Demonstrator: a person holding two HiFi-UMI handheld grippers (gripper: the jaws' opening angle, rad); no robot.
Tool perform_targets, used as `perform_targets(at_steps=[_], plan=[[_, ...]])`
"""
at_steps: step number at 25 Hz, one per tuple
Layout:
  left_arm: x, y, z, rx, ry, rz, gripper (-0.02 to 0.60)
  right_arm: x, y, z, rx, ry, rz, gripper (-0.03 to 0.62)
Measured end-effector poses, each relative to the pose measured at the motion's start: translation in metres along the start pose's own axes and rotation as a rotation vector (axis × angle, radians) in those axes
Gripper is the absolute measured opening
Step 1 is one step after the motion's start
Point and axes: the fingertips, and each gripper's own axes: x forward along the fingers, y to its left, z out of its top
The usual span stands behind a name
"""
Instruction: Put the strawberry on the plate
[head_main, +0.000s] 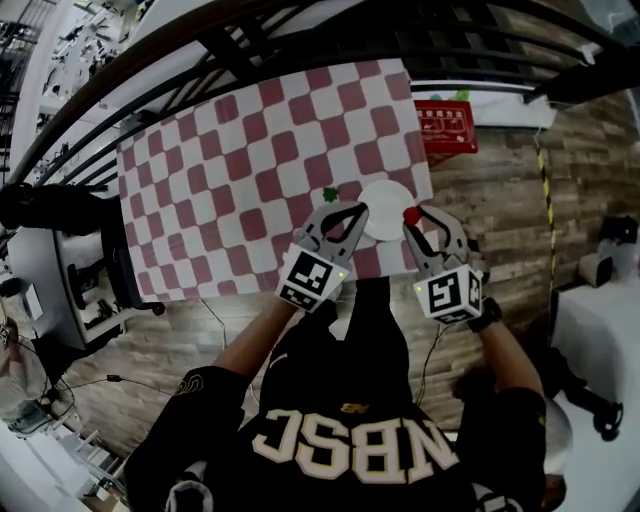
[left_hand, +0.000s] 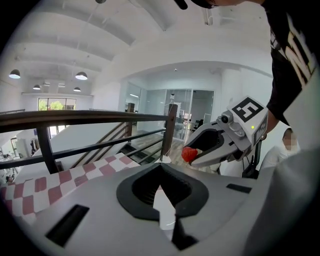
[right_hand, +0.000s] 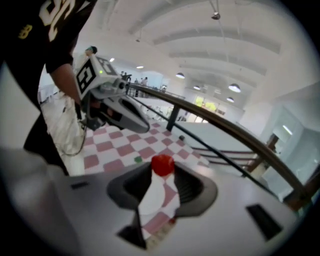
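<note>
The red strawberry (head_main: 412, 214) is pinched between the tips of my right gripper (head_main: 413, 217), which is shut on it. It hangs just off the right rim of the white plate (head_main: 383, 211), which lies near the front edge of the checkered table. In the right gripper view the strawberry (right_hand: 162, 165) sits at the jaw tips above the cloth. My left gripper (head_main: 359, 209) hovers at the plate's left rim, its tips together and nothing in them. The left gripper view shows the strawberry (left_hand: 189, 154) in the other gripper.
A red-and-white checkered cloth (head_main: 250, 170) covers the table. A small green piece (head_main: 330, 195) lies on it left of the plate. A black railing (head_main: 300, 50) runs behind the table. A red box (head_main: 446, 125) sits past the table's right corner, on wood flooring.
</note>
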Motion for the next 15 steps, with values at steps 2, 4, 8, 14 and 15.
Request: perform_targets(at_steps=[2, 4, 8, 14, 15], plan=[[0.004, 0.0, -0.014, -0.014, 0.025, -0.007, 0.012, 0.016, 0.017, -0.012, -0.027, 0.027, 0.066, 0.141], [0.008, 0.0, -0.025, -0.025, 0.043, -0.015, 0.012, 0.032, 0.032, -0.022, -0.035, 0.046, 0.124, 0.141], [0.015, -0.004, -0.05, -0.036, 0.09, -0.04, 0.012, 0.06, 0.049, -0.046, -0.065, 0.094, 0.188, 0.141], [0.034, -0.008, -0.105, -0.117, 0.192, -0.067, 0.012, 0.104, 0.054, -0.085, -0.094, 0.183, 0.236, 0.141], [0.037, -0.009, -0.113, -0.124, 0.206, -0.067, 0.012, 0.11, 0.055, -0.091, -0.086, 0.199, 0.245, 0.141]])
